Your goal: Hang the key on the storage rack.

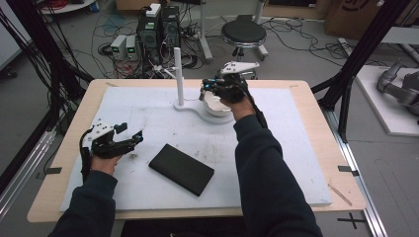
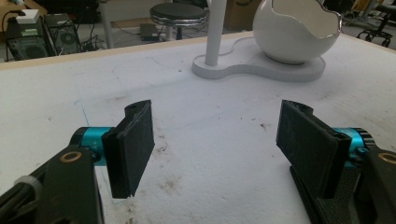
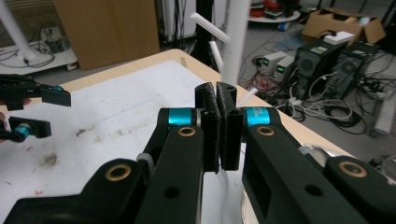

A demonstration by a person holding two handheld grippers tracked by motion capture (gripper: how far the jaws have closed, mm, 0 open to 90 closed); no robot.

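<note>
The left hand-held gripper (image 1: 129,133) lies low over the white mat (image 1: 276,163) at the left part of the desk (image 1: 316,106), turned toward the right. In the left gripper view its two black pads (image 2: 133,144) stand well apart and between them there is only the bare, a little dirty mat – nothing is held. The jaws are wide open.

The right hand-held gripper (image 1: 207,89) is at the far middle of the desk, above the white stand base (image 1: 197,109). This base has a rounded double shape; from its left lobe a thin white pole (image 1: 179,74) rises upright, and on its right lobe sits a white round bowl-like shell (image 2: 295,29) with a broken-looking upper edge. In the high view the right hand and its gripper cover most of this shell. In the right gripper view the two pads (image 3: 218,116) are pressed together, with no gap between them – the gripper is closed. Something thin and pale shows just below the pads, but whether it is pinched there cannot be told. Beyond the pads the white pole stands near, with short white pegs coming out of it.

A flat black rectangular case (image 1: 182,169) lies on the mat, nearer to the person, between the two arms and turned diagonally. It is to the right of the left gripper, near it but not touching, and well apart from the stand.
</note>
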